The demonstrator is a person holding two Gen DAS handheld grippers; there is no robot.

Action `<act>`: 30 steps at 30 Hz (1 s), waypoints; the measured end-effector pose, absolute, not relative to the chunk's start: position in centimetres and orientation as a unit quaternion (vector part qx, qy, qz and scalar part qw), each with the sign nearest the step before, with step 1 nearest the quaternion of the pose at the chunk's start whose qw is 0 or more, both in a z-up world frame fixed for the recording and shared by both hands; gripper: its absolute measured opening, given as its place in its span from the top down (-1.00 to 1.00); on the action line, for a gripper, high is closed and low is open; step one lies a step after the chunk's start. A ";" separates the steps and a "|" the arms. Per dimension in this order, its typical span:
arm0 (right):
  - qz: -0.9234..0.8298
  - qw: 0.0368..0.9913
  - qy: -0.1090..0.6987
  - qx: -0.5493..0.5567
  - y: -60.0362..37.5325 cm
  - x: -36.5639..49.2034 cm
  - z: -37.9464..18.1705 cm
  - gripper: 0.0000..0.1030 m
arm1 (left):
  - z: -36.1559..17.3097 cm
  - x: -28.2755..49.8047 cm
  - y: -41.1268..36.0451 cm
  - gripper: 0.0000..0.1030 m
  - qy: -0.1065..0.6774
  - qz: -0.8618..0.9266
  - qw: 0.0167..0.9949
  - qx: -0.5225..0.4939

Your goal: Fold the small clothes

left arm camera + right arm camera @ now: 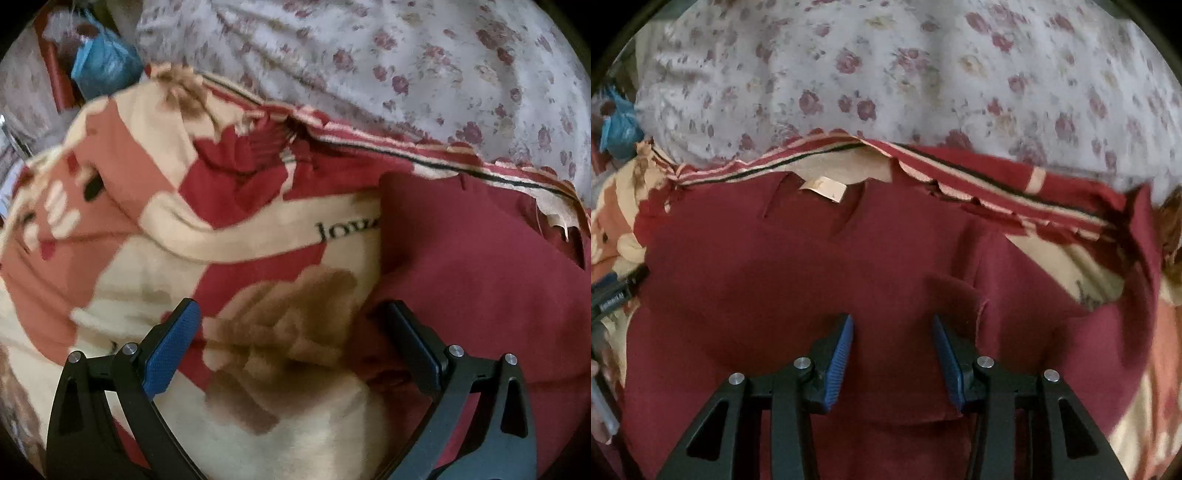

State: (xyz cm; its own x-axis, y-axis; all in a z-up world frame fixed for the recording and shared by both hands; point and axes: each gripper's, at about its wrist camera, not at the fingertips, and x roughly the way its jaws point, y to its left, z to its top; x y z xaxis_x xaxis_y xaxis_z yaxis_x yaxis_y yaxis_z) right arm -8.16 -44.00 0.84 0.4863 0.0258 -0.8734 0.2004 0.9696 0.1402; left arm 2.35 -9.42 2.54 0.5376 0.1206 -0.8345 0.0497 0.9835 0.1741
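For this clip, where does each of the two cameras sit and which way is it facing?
Left wrist: on the left gripper, angled down at a red, cream and brown patterned blanket; its open fingers show.
Right wrist: on the right gripper, angled down at a dark red garment with a cream neck label; its open fingers show.
Shared: the garment, the blanket, a white floral sheet.

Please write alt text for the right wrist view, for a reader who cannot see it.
The open right gripper hangs over a dark red garment spread on a patterned blanket, with nothing between its blue pads. A pale label marks the garment's far edge; a floral sheet lies beyond.
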 end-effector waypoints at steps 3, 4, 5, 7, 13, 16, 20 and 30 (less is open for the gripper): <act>-0.055 0.857 0.499 0.113 -43.9 -8.9 2.0 0.16 | 2.6 2.4 -8.7 -0.96 0.486 0.015 0.871 0.065; -0.053 0.860 0.495 0.113 -43.7 -9.3 2.4 0.16 | 2.7 2.3 -8.8 -0.96 0.484 0.013 0.872 0.064; -0.046 0.865 0.488 0.111 -43.3 -9.7 2.9 0.16 | 2.9 2.1 -8.8 -0.96 0.482 0.013 0.874 0.065; -0.040 0.866 0.489 0.095 -42.5 -10.3 2.9 0.16 | 3.2 1.5 -8.9 -0.96 0.478 0.012 0.876 0.063; -0.051 0.861 0.498 0.083 -42.1 -10.7 1.6 0.15 | 5.6 -1.2 -9.5 -0.95 0.473 -0.016 0.880 0.042; -0.038 0.860 0.494 0.126 -43.2 -11.7 2.5 0.15 | 6.9 -2.7 -10.2 -0.95 0.463 -0.037 0.885 0.036; -0.051 0.866 0.479 0.135 -44.4 -13.5 3.7 0.14 | 7.4 -3.5 -11.9 -0.95 0.455 -0.053 0.888 0.032; -0.061 0.865 0.480 0.129 -45.3 -15.3 4.1 0.13 | 5.0 -2.9 -13.7 -0.95 0.457 -0.067 0.886 0.046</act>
State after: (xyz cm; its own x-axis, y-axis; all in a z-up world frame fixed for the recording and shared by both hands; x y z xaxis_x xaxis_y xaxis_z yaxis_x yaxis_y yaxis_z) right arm -15.26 -45.27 4.06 0.5313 0.0188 -0.8470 0.2286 0.9595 0.1648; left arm -2.88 -13.65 5.03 0.5731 -0.0757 -0.8160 0.1605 0.9868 0.0212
